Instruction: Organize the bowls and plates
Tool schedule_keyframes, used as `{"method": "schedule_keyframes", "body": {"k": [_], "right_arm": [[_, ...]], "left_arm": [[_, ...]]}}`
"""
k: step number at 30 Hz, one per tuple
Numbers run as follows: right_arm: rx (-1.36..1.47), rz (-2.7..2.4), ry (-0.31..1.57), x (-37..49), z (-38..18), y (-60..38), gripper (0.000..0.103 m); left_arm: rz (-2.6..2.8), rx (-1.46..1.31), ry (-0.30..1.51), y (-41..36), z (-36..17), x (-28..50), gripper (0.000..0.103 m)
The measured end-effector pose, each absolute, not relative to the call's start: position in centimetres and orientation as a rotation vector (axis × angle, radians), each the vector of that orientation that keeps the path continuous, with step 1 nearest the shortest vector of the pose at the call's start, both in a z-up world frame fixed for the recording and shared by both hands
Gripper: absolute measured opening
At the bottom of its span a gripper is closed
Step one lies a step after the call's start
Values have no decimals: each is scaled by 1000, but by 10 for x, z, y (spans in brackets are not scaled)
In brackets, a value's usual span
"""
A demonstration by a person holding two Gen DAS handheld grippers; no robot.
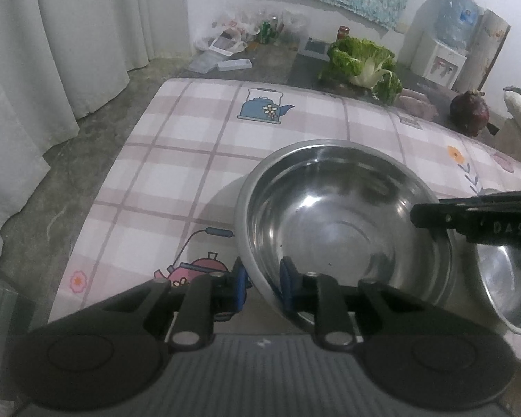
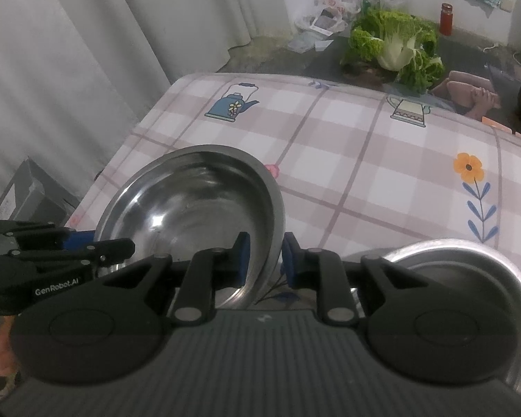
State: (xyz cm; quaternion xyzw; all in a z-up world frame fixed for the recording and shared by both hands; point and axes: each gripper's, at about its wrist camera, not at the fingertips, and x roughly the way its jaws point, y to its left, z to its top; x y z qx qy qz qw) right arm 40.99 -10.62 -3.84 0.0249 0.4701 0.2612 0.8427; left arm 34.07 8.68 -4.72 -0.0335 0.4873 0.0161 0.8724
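A large steel bowl [image 1: 344, 222] hangs just over the checked tablecloth [image 1: 177, 160], casting a shadow on it. My left gripper [image 1: 264, 278] is shut on the bowl's near-left rim, one blue pad inside and one outside. The right gripper [image 2: 264, 260] is shut on the same bowl [image 2: 191, 201] at its right rim; in the left wrist view it [image 1: 423, 213] reaches in from the right. The left gripper [image 2: 121, 246] shows at the bowl's left side in the right wrist view. A second steel bowl [image 2: 469, 253] [image 1: 507, 288] sits on the cloth to the right.
A leafy cabbage [image 1: 361, 64] and a dark round fruit [image 1: 469, 111] lie beyond the table's far edge. White curtains [image 1: 69, 34] hang on the left above the concrete floor. Bags and bottles [image 1: 253, 31] clutter the far wall. A person's feet [image 2: 469, 93] rest at the far right.
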Motion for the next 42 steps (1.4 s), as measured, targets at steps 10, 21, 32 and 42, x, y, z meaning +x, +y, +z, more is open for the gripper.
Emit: {"method": "schedule_keyframes", "body": {"k": [10,21,32,42], "right_arm": [[56,553,983,408,-32,-109,19],[74,554,956,395,-13,-123,19],[113,536,922,378,3,-162,19],[152,451,901,359,11,-228,19]], "left_arm": [[31,-73,999,85,-37,336,22],[18,-63,957,75,-14,325,22],[-21,-33,908,39,11,313,22],[-122,10,892,-22,14,312,22]]}}
